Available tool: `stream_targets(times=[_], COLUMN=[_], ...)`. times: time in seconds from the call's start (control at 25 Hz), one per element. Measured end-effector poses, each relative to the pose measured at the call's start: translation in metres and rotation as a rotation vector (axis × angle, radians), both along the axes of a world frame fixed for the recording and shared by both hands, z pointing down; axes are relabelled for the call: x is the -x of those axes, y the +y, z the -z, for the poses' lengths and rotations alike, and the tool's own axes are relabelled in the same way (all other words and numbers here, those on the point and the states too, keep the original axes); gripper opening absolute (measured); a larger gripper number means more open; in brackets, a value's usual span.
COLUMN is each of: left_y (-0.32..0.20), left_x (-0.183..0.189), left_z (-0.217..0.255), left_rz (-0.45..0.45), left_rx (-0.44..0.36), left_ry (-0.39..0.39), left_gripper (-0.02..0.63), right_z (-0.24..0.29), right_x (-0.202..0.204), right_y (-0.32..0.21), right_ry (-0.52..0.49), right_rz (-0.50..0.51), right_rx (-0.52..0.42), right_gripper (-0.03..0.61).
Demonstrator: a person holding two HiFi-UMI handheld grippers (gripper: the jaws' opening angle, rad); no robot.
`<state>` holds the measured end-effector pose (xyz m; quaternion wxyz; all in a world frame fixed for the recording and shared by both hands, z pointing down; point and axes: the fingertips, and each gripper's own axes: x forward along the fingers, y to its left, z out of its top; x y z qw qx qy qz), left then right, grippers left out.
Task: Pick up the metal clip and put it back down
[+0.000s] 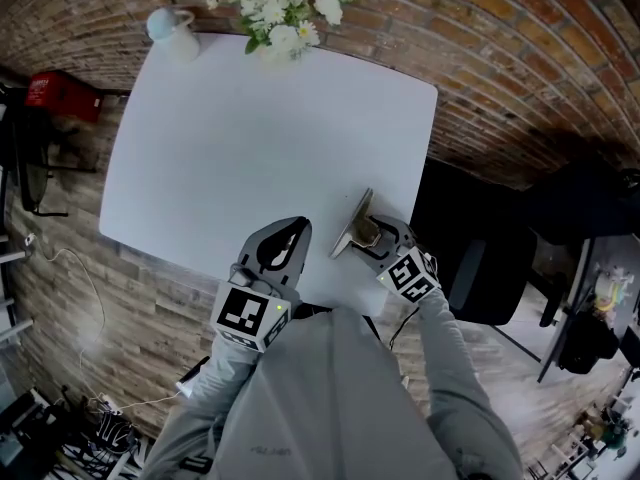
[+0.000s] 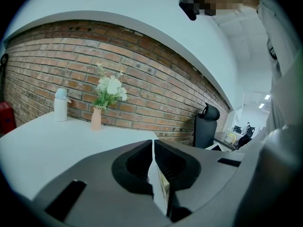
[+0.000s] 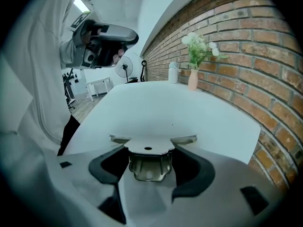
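Jaws first, in the head view: those of the left gripper (image 1: 284, 242) lie pressed together with nothing between them, over the near edge of the white surface (image 1: 240, 128). Just to their right, the right gripper (image 1: 378, 236) has its jaws closed on the metal clip (image 1: 354, 225). The clip's flat plate stands on edge, sticks out ahead of the jaw tips and leans toward the left gripper. I cannot tell whether its lower edge touches the surface. Well ahead of both pairs of jaws, at the far edge, stand a vase of white flowers (image 1: 277, 13) and a white bottle (image 1: 170, 26).

In the left gripper view, the left gripper (image 2: 153, 144) shows its two dark jaws meeting along one thin seam, holding nothing. Far ahead and to the left of them are the flowers (image 2: 108, 90) and the bottle (image 2: 60, 105), against a brick wall (image 2: 156, 89). A black chair (image 2: 207, 126) stands ahead to the right, beyond the corner of the surface.

In the right gripper view, the right gripper (image 3: 149, 150) has its jaws partly closed, one on each side of the metal clip (image 3: 147, 167). The clip's brassy body sits squarely between the pads. Its pale plate, with a small hole in it, lies across the jaw tips and reaches a little past them on both sides. The surface (image 3: 180, 112) stretches away ahead of the jaws to the flowers (image 3: 196, 46) at the wall.
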<state>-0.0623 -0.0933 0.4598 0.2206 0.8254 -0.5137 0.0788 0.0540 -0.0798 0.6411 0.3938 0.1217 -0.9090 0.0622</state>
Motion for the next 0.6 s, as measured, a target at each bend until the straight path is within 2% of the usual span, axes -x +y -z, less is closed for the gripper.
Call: stream_targets(times=[0.6], left_y=[0.0025], left_x=[0.0014], left_z=[0.0030], left_rz=[-0.001], left_rx=[-0.008], left_ry=[0.006], left_gripper=[0.035], right_z=[-0.0039], right_x=[-0.0003], right_y=[0.0023], right_ry=[0.026], right_rz=[0.005], right_rx=[0.023], right_gripper=[0.295])
